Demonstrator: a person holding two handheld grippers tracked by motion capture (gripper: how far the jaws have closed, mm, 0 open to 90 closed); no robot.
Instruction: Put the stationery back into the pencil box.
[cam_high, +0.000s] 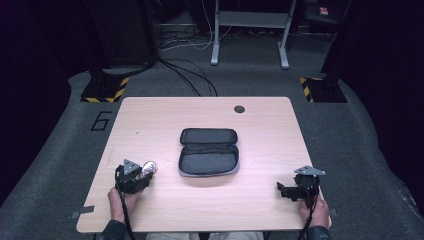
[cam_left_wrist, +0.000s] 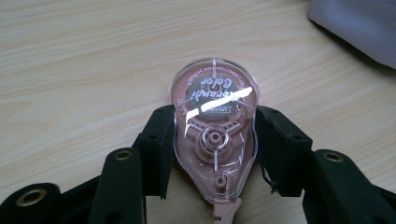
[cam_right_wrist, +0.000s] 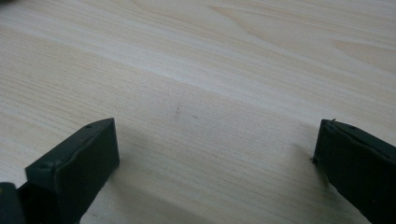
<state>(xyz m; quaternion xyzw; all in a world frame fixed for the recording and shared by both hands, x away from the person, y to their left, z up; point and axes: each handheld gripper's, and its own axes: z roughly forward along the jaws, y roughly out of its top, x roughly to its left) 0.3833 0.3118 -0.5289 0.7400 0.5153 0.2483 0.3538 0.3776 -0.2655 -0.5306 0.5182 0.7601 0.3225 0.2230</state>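
Between left gripper jaws, pinched correction tape dispenser, tip toward camera, right gripper spread.

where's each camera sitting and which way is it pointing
High view: above the person's side, looking forward and down on the table and open pouch; forearms, hands, both grippers show.
Left gripper view: along its jaws, shut on the correction tape.
Right gripper view: along open jaws at bare wood.
Shared: tape and pouch, in the high and left gripper views.
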